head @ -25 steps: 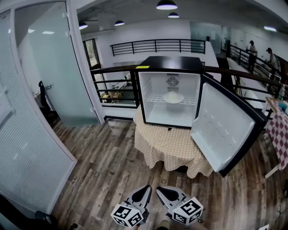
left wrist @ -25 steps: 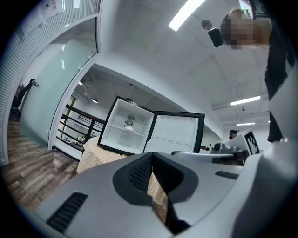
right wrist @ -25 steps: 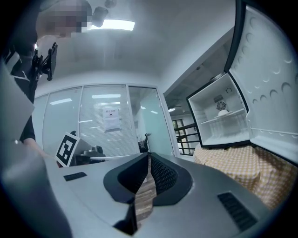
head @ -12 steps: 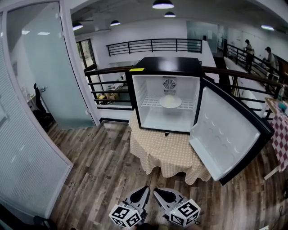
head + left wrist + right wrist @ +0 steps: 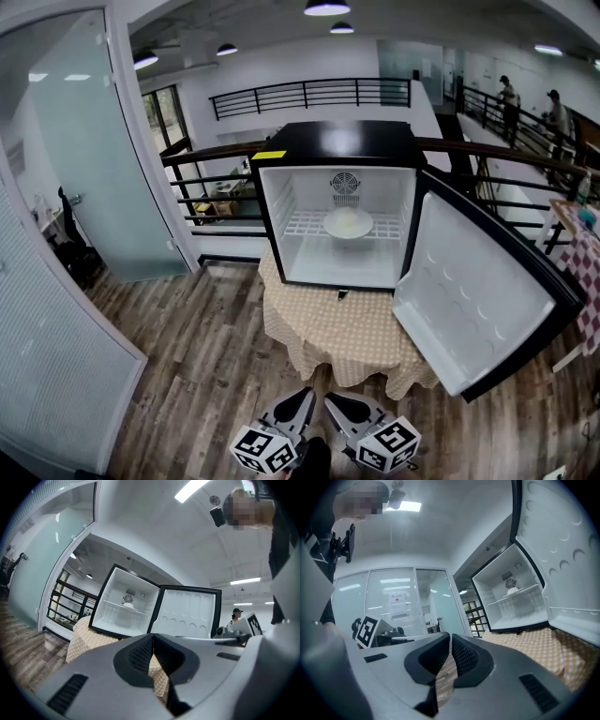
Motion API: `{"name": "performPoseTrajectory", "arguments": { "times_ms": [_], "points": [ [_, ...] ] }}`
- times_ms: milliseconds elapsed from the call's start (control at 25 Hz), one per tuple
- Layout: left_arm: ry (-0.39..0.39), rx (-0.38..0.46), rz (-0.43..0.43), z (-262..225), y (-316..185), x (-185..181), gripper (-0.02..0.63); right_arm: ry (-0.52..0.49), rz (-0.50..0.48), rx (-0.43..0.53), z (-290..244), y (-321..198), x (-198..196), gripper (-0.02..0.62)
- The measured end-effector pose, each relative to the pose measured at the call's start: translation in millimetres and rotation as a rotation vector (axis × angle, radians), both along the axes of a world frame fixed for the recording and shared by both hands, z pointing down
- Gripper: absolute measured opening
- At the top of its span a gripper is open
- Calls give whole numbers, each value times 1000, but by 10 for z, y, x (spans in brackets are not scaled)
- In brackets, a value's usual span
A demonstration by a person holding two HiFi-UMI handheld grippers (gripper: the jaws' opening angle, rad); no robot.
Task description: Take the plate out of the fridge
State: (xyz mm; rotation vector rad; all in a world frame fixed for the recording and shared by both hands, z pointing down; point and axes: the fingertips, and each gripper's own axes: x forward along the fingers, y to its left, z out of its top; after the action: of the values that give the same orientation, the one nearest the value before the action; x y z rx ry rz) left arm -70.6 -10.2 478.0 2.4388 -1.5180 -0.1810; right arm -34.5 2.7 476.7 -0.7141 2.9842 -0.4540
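Operator: Compared with one second ago, the black compact fridge with the white interior (image 5: pixel 337 141) sits larger and closer in the head view. I have closed in on it. Both grippers hang low at the frame's bottom edge, as before.

Checker: State of the jaws?

Operator: Left gripper (image 5: pixel 307 393): jaws closed tip to tip, nothing between them. Right gripper (image 5: pixel 332 398): likewise closed and empty.

Checker: Location of the target?

Operator: The round white plate (image 5: pixel 348 223) lies on the white wire shelf (image 5: pixel 305 226), toward the back, below the round fan grille (image 5: pixel 345 183). The white-lined door (image 5: pixel 478 300) stands wide open at the right. The fridge rests on a worktop draped in a beige checked cloth (image 5: pixel 337 328). Both grippers are well apart from the plate.

Checker: Procedure for this step?

Operator: I judge this to be the approach phase.
1. Advance while keeping left of the door's edge.
2. Open one pair of jaws before entering the cavity.
3. Enter level with the shelf and take the plate's near rim, one jaw above and one below.
4. Raise it slightly off the wires, then withdraw straight without tilting.
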Motion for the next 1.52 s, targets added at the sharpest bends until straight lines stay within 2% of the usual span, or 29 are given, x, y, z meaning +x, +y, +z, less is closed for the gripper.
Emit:
{"name": "performPoseTrajectory", "arguments": {
  "times_ms": [240, 920, 1240, 1520],
  "points": [
    [18, 31, 54, -124, -620, -66, 8, 3, 64, 4, -78, -609, -56, 40],
    [62, 0, 187, -42, -1885, -306, 8, 20, 193, -73, 4, -1825, -424, 40],
    [69, -1, 248, -5, -2248, -466, 8, 21, 252, -98, 51, -2213, -632, 40],
    [79, -22, 266, 99, -2392, -520, 8, 1, 275, -149, 126, -2349, -701, 40]
  ]
}}
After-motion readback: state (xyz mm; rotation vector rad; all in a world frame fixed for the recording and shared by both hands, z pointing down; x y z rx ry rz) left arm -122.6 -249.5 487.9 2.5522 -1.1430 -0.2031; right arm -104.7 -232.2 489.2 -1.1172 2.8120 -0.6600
